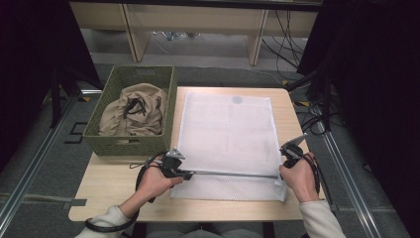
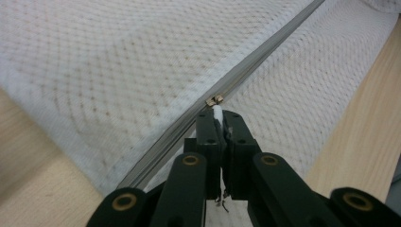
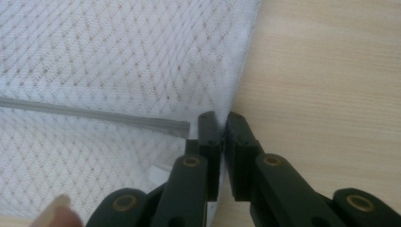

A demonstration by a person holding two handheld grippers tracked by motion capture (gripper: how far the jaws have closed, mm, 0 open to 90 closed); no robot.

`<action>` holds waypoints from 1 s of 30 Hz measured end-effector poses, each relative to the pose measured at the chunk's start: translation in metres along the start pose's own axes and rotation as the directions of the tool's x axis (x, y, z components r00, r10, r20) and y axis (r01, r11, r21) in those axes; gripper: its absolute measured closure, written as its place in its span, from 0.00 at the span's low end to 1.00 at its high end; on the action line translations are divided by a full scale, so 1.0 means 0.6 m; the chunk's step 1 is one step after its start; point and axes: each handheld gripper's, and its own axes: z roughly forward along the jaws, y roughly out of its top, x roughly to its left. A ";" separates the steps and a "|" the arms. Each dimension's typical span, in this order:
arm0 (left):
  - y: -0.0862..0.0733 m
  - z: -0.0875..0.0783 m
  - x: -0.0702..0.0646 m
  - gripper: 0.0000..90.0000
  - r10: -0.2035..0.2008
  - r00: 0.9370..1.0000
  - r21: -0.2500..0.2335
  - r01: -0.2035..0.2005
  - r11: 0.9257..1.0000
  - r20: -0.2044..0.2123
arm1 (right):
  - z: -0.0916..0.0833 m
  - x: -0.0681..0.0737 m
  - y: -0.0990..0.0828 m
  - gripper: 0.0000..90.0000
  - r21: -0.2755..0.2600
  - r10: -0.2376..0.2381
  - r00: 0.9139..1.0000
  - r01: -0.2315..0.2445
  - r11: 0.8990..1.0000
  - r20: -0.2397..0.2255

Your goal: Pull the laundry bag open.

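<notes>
A white mesh laundry bag [image 1: 228, 141] lies flat on the wooden table [image 1: 114, 193], with a grey zipper [image 1: 233, 174] running across its near end. My left gripper [image 1: 190, 173] is at the zipper's left end, shut on the white zipper pull [image 2: 217, 113]. At the bag's right edge, my right gripper [image 1: 286, 159] is shut on the mesh edge [image 3: 222, 137] beside the zipper's end [image 3: 182, 126]. The mesh bag [image 2: 118, 71] and grey zipper [image 2: 255, 66] stretch ahead of the left jaws.
A green woven basket [image 1: 99, 144] stands at the table's left with a tan garment [image 1: 132, 111] piled in it. Bare table shows to the right of the bag [image 3: 331, 71]. A fingertip [image 3: 54, 213] pokes into the right gripper view's corner.
</notes>
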 end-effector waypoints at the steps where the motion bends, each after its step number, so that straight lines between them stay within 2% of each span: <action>1: -0.001 -0.003 0.000 0.96 0.000 1.000 0.004 0.000 1.000 -0.014 | 0.000 -0.004 0.001 0.96 0.006 -0.011 1.000 0.011 1.000 -0.020; 3: -0.002 -0.004 0.002 0.96 -0.003 1.000 0.002 0.003 1.000 -0.004 | 0.001 -0.004 -0.001 0.96 -0.006 -0.024 1.000 0.024 1.000 -0.008; 4: -0.002 -0.005 0.003 0.96 0.008 1.000 0.007 -0.008 1.000 -0.019 | 0.001 -0.002 0.000 0.96 0.005 -0.013 1.000 0.013 1.000 -0.012; 5: -0.003 -0.005 0.003 0.96 -0.005 1.000 0.001 0.005 1.000 -0.015 | 0.003 -0.001 0.000 0.96 -0.006 -0.013 1.000 0.013 1.000 -0.004; 6: -0.004 -0.006 0.005 0.96 0.004 1.000 0.009 -0.004 1.000 -0.005 | 0.002 0.002 0.000 0.96 0.014 0.004 1.000 -0.004 1.000 -0.009; 7: -0.004 -0.006 0.005 0.96 0.002 1.000 0.008 -0.002 1.000 -0.014 | 0.001 0.006 -0.001 0.96 0.017 0.030 1.000 -0.030 0.999 -0.006; 8: -0.005 -0.007 0.005 0.96 0.003 1.000 0.009 -0.003 1.000 -0.021 | 0.001 0.007 0.000 0.96 0.023 0.031 1.000 -0.031 0.999 -0.004; 9: -0.006 -0.008 0.006 0.96 -0.002 1.000 0.004 0.002 1.000 -0.024 | 0.001 0.007 -0.001 0.96 0.021 0.031 1.000 -0.032 0.999 0.002; 10: -0.008 -0.007 0.005 0.96 -0.028 1.000 -0.009 0.028 1.000 -0.011 | 0.003 0.008 -0.001 0.96 0.020 0.042 0.999 -0.042 0.999 -0.005; 11: -0.009 -0.010 0.009 0.96 -0.003 1.000 0.010 0.004 1.000 -0.029 | 0.004 0.003 0.000 0.96 0.021 0.004 1.000 -0.004 1.000 -0.017; 12: -0.010 -0.011 0.008 0.96 -0.017 0.999 0.004 0.017 1.000 -0.029 | 0.007 0.003 -0.001 0.96 -0.008 -0.015 1.000 0.015 1.000 -0.004; 14: -0.012 -0.015 0.012 0.96 -0.005 1.000 0.017 0.005 1.000 -0.027 | 0.004 0.003 0.001 0.96 0.028 0.001 1.000 -0.001 1.000 -0.010; 15: -0.015 -0.015 0.014 0.96 -0.017 0.999 0.002 0.017 1.000 -0.037 | 0.004 0.002 0.001 0.96 0.024 -0.005 1.000 0.005 1.000 -0.006; 16: -0.015 -0.017 0.015 0.96 -0.028 0.999 0.001 0.028 1.000 -0.029 | 0.003 -0.001 0.001 0.96 0.012 -0.012 1.000 0.012 1.000 0.001; 18: -0.018 -0.021 0.020 0.96 -0.029 0.999 0.003 0.029 1.000 -0.026 | 0.004 -0.004 0.000 0.96 0.004 -0.022 1.000 0.022 1.000 -0.005; 19: -0.019 -0.022 0.020 0.96 -0.025 0.999 0.007 0.025 1.000 -0.037 | 0.003 -0.003 0.000 0.96 0.002 -0.006 1.000 0.006 1.000 -0.013; 20: -0.020 -0.023 0.020 0.96 -0.036 0.999 -0.001 0.036 0.999 -0.034 | 0.003 -0.001 0.000 0.96 0.007 -0.006 1.000 0.006 1.000 0.000; 21: -0.021 -0.025 0.023 0.96 -0.035 0.999 0.007 0.035 0.999 -0.032 | 0.003 -0.002 0.001 0.96 0.008 -0.017 1.000 0.017 1.000 -0.006; 25: -0.027 -0.033 0.032 0.96 -0.044 0.998 0.003 0.044 0.999 -0.054 | 0.003 -0.003 0.001 0.96 0.011 -0.011 1.000 0.011 1.000 -0.002; 26: -0.028 -0.037 0.035 0.96 -0.047 0.997 0.009 0.047 0.999 -0.055 | 0.002 -0.003 0.000 0.96 0.013 0.005 1.000 -0.005 1.000 -0.004; 27: -0.029 -0.042 0.038 0.96 -0.037 0.998 0.022 0.039 0.999 -0.057 | 0.002 -0.005 0.000 0.96 0.008 -0.003 1.000 0.003 1.000 0.003; 28: -0.031 -0.041 0.037 0.96 -0.058 0.997 -0.002 0.058 0.998 -0.047 | 0.002 -0.006 0.001 0.96 0.014 -0.009 1.000 0.010 1.000 -0.013; 29: -0.032 -0.043 0.039 0.96 -0.042 0.998 0.014 0.042 0.999 -0.050 | 0.005 -0.001 -0.001 0.96 -0.001 0.019 1.000 -0.019 1.000 -0.010; 30: -0.034 -0.042 0.039 0.96 -0.050 0.997 0.011 0.050 0.999 -0.054 | 0.003 0.000 -0.001 0.96 0.014 0.008 1.000 -0.008 1.000 -0.012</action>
